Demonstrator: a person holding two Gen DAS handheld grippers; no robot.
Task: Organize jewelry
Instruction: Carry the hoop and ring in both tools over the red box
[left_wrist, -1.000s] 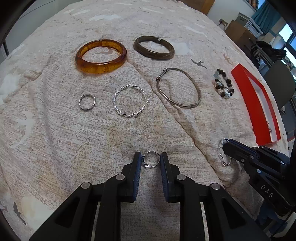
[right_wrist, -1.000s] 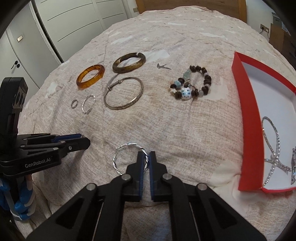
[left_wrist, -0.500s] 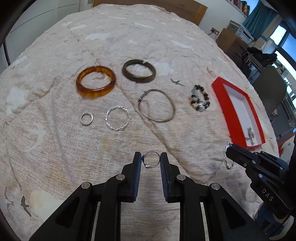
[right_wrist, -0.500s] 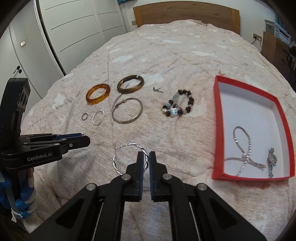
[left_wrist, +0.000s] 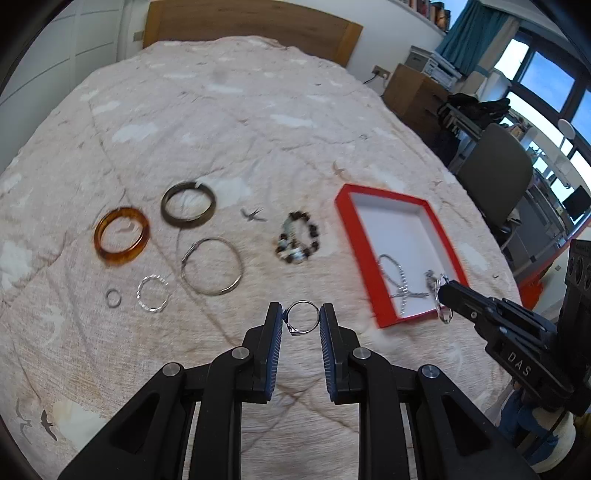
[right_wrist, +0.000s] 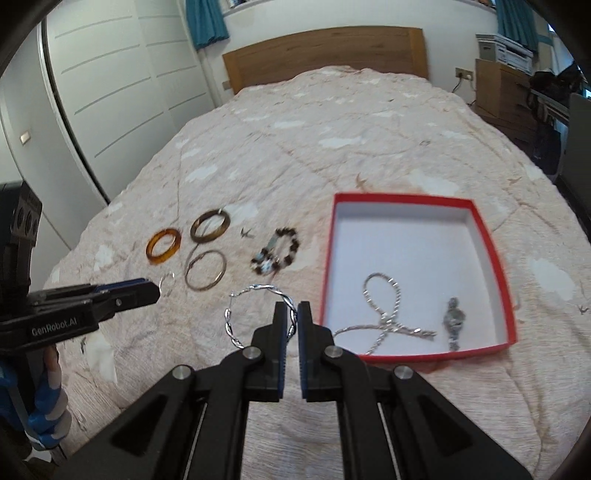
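Jewelry sits in each of your grippers above the quilted bedspread (left_wrist: 258, 122). Your left gripper (left_wrist: 301, 319) is closed only as far as the small silver ring (left_wrist: 303, 317) allows, the band pinched edge to edge between the two blue pads so it stands face-on to the camera and cannot roll out. Your right gripper (right_wrist: 293, 314) has its jaws nearly together on the wire of a twisted silver hoop (right_wrist: 258, 314), which hangs out to the left of the fingers; gripping the thin rim, not the span, is likely why the opening is so narrow.

The red box (right_wrist: 495, 258) lies open on the bed to your right, white inside, with a silver chain (right_wrist: 384, 317) looped near its front wall and a small silver pendant-like piece (right_wrist: 454, 321) beside it. In the left wrist view your right gripper's tip hangs close to the box's near corner, which suggests the hoop goes in first and the ring follows.

Laid out in rows on the bedspread, well apart from the box: an amber bangle (left_wrist: 122, 240), a dark bangle (left_wrist: 188, 210), a thin silver bangle (left_wrist: 212, 269), a second twisted hoop (left_wrist: 152, 294), a plain small ring (left_wrist: 113, 297) and a beaded bracelet (left_wrist: 297, 242). Each rests separately, none touching, so you can take any one without dragging its neighbour.
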